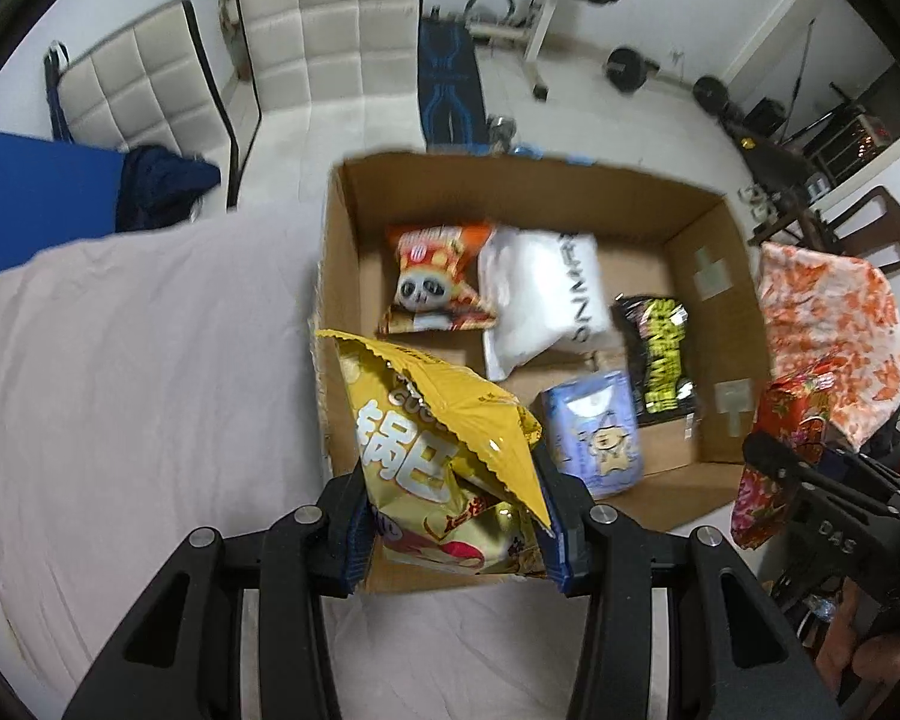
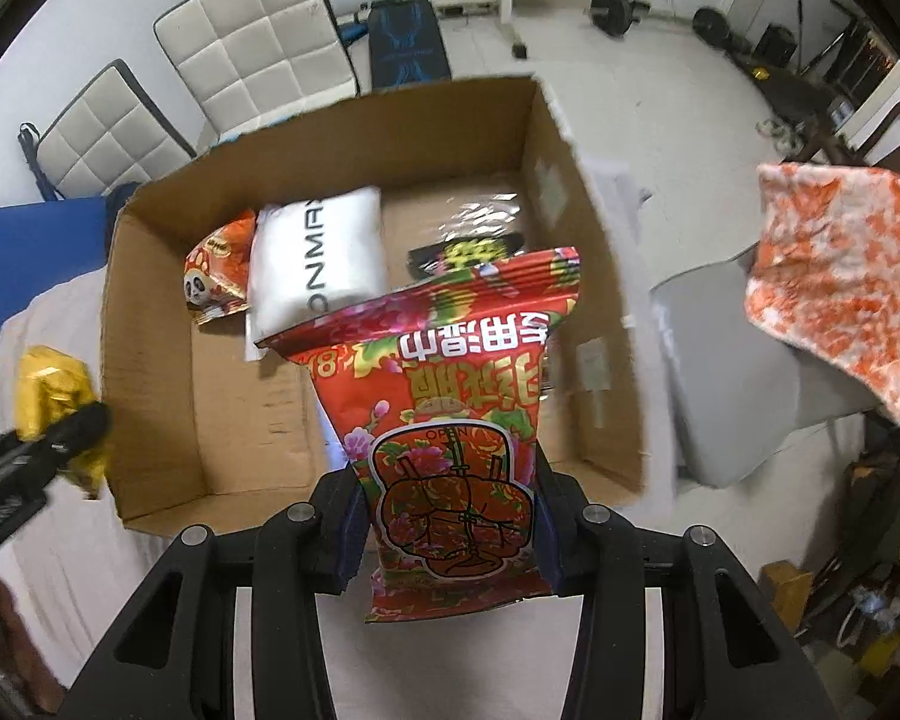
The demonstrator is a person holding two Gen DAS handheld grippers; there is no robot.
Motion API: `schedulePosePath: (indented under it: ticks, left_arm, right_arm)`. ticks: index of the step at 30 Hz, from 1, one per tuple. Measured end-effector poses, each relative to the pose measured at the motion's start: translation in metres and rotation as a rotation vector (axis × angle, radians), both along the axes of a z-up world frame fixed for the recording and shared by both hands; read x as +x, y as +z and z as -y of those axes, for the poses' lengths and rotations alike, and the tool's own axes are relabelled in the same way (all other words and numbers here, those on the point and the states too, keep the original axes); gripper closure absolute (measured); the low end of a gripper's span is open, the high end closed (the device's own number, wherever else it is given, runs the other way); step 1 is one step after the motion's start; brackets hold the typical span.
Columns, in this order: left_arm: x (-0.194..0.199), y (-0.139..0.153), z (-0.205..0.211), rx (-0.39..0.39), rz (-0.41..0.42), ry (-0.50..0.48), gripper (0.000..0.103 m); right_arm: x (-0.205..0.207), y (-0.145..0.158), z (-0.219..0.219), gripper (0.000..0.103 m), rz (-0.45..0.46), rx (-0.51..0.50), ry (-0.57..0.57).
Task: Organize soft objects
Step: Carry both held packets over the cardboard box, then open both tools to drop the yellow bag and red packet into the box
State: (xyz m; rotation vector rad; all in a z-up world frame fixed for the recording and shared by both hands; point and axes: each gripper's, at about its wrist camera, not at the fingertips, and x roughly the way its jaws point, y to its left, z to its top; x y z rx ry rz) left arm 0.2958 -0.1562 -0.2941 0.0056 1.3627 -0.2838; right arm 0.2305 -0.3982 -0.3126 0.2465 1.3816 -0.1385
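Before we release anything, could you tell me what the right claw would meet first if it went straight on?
Probably the bare floor of the cardboard box, near its front wall; depth is unclear.

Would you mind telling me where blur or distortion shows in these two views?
Left wrist view: cardboard box rim smeared, yellow snack bag fairly sharp, fisheye curving the edges. Right wrist view: box walls blurred, red snack bag crisp.

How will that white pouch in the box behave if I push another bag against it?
The white pouch looks puffy and soft, so it would probably squash and slide rather than resist. Its glossy skin suggests that it is slippery against the cardboard box floor. It leans on the orange panda bag, so a push may shift both.
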Motion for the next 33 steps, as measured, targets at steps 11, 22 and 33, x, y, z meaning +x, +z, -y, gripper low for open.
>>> schedulePosePath:
  ticks: [11,22,33]
  left_arm:
    - [0.026,-0.066,0.0,0.003,-0.198,0.016,0.061]
    - [0.039,-0.089,-0.004,0.023,-0.315,0.019,0.06]
    - [0.038,-0.08,-0.005,0.004,-0.32,0.024,0.048]
  right_arm:
    - [0.045,-0.059,-0.059,0.056,-0.09,0.219,0.115]
    - [0.067,-0.1,-0.083,0.054,-0.175,0.308,0.141]
    - [0.06,-0.097,-0.076,0.025,-0.178,0.253,0.124]
